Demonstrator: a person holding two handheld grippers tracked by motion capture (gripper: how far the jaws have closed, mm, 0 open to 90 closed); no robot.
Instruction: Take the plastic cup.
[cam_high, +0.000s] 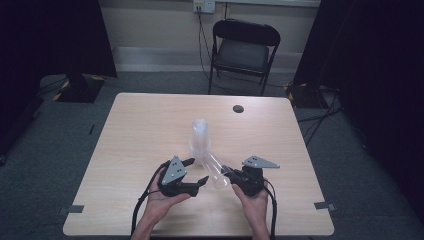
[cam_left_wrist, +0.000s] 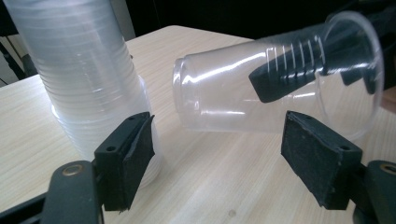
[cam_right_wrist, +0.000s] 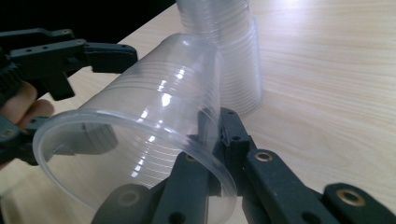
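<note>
pale wood table (cam_high: 150, 130), dark room. right tool (cam_right_wrist: 212, 140) pinching rim of clear plastic cup (cam_left_wrist: 243, 93); left tool (cam_left_wrist: 217, 154) spread, empty. keep rim grip firm, steady inverted cup stack (cam_high: 200, 142) with left tool.

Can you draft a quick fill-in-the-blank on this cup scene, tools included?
1. The right tool pinches the single clear cup by its ____.
2. That cup is tipped on its ____, not upright.
3. The left tool has its jaws ____, gripping nothing.
4. The stack of cups stands ____ on the table.

Missing words: rim; side; open; upright
</note>
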